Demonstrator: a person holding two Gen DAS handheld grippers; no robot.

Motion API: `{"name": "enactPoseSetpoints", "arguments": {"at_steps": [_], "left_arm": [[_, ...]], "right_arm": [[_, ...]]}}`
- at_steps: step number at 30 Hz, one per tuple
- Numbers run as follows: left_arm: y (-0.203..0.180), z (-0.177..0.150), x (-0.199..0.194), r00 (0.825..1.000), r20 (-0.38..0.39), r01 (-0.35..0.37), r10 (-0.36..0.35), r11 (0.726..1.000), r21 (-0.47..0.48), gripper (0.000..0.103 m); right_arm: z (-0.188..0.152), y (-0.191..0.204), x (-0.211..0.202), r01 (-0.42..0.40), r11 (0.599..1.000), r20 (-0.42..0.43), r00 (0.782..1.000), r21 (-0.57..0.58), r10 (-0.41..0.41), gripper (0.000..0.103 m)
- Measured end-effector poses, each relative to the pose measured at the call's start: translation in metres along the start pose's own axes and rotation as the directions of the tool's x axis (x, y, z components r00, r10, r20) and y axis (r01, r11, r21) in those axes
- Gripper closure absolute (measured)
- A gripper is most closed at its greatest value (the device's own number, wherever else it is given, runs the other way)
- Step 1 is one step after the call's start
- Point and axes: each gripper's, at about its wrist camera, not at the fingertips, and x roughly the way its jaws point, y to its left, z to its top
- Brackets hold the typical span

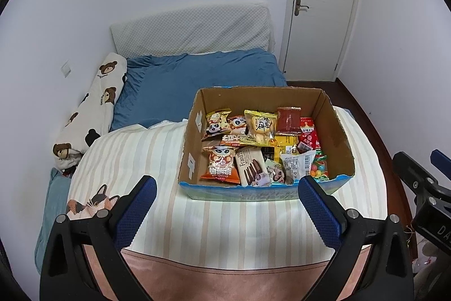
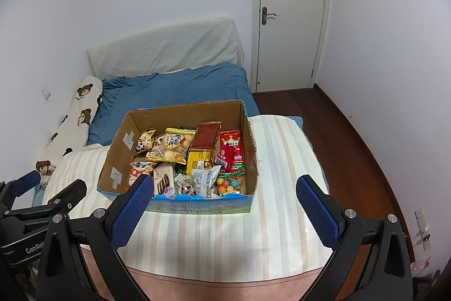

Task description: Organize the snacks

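Observation:
An open cardboard box (image 1: 335, 129) with a blue front stands on the striped blanket; it also shows in the right wrist view (image 2: 118, 157). It holds several snack packets: an orange panda bag (image 1: 221, 165), a Franzzi biscuit pack (image 1: 251, 167), a yellow cookie bag (image 1: 259, 127), a red pack (image 1: 289, 119), a red sausage pack (image 2: 231, 151) and colourful candy balls (image 2: 228, 185). My left gripper (image 1: 227, 189) is open and empty, just in front of the box. My right gripper (image 2: 224, 189) is open and empty, at the box's front edge.
The striped blanket (image 1: 225, 224) covers the near end of the bed, with a pink edge below. A blue quilt (image 1: 191, 81), a bear-print pillow (image 1: 93, 109) and a white headboard cushion (image 1: 191, 30) lie behind. A white door (image 2: 290, 13) and wooden floor (image 2: 352, 137) are at right.

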Motion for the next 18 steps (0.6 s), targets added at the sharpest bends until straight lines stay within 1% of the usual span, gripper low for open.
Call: {"name": "enactPoseSetpoints", "arguments": {"at_steps": [18], "left_arm": [[-0.002,0.0027,-0.0022,1.0,0.015,0.013,-0.013,1.0,0.006,0.0]], "right_arm": [[-0.0016,-0.0018,-0.0027,0.011,1.0,0.0,1.0,0.01,-0.011,0.0]]}}
